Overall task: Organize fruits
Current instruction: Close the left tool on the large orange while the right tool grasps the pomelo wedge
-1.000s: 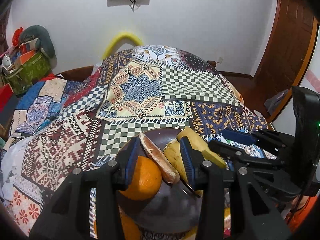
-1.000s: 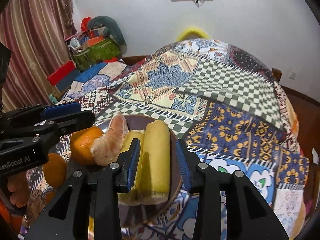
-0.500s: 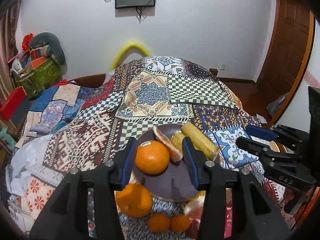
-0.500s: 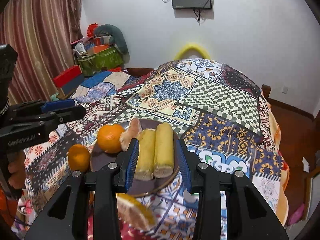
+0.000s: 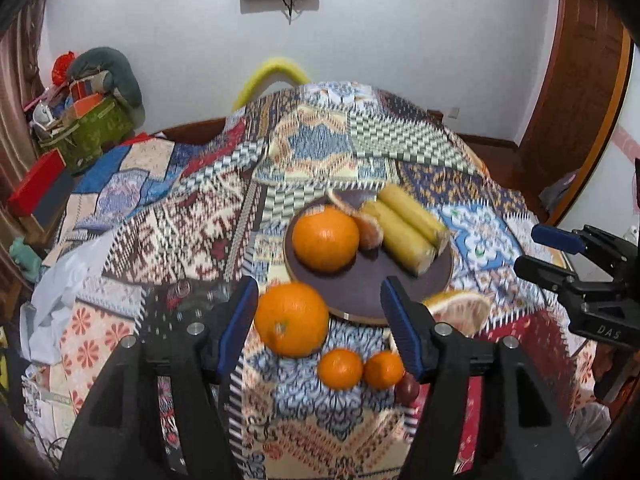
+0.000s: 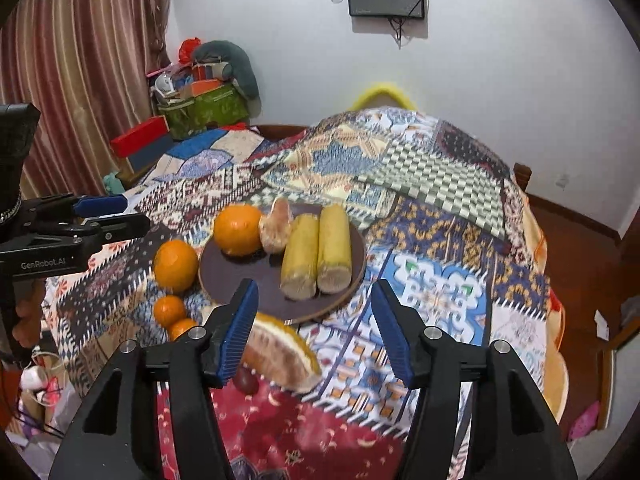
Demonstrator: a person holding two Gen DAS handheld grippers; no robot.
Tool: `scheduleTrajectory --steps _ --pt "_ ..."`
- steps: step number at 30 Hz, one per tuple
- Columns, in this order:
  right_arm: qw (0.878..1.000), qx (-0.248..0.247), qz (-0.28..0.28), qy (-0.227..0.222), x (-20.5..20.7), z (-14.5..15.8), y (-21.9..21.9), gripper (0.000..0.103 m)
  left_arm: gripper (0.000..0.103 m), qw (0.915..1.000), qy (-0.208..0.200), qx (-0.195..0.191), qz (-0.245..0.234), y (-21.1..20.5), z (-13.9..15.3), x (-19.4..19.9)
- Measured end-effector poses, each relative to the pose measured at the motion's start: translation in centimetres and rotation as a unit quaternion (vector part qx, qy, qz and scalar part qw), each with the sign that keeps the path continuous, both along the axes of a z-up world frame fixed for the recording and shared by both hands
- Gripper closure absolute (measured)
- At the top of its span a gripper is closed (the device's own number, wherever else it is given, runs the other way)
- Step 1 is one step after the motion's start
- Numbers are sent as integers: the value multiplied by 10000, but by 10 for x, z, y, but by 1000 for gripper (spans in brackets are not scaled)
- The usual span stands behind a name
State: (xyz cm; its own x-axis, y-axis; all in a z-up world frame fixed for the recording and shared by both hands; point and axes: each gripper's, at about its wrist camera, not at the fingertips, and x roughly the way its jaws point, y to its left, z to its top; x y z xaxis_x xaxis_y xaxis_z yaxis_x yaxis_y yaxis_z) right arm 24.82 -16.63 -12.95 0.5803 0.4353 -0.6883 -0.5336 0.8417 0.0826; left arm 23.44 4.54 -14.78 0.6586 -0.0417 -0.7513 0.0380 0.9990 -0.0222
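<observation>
A dark round plate (image 5: 360,300) (image 6: 256,280) sits on the patchwork cloth. On it lie an orange (image 5: 325,238) (image 6: 237,229), a peeled citrus piece (image 5: 368,230) (image 6: 276,226) and two yellow cobs (image 5: 404,232) (image 6: 316,256). A second orange (image 5: 291,319) (image 6: 176,266), two small mandarins (image 5: 360,368) (image 6: 170,312) and a pomelo wedge (image 5: 460,312) (image 6: 280,354) lie on the cloth by the plate. My left gripper (image 5: 320,328) is open and empty, above the near rim. My right gripper (image 6: 314,328) is open and empty, above the wedge.
A dark grape-like fruit (image 6: 245,380) lies beside the wedge. The patchwork cloth (image 5: 320,148) covers a round table. Boxes and a green bag (image 5: 88,132) stand at the back left. A wooden door (image 5: 572,92) is at the right.
Both grippers have pulled back and up from the plate. The left jaws, which were around the orange on the plate, have let it go; it rests there.
</observation>
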Motion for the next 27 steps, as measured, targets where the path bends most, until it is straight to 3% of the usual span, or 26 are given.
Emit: scheduleTrajectory --steps 13,22,27 --pt "9970 0 146 756 7 -49 9 47 39 9977 668 -109 9 -5 -56 0" --pt "9935 63 394 1066 14 -67 21 48 35 9974 689 -95 173 4 -63 1" --pt "9909 268 512 1217 19 -70 17 47 28 9972 698 -51 258 13 -65 3"
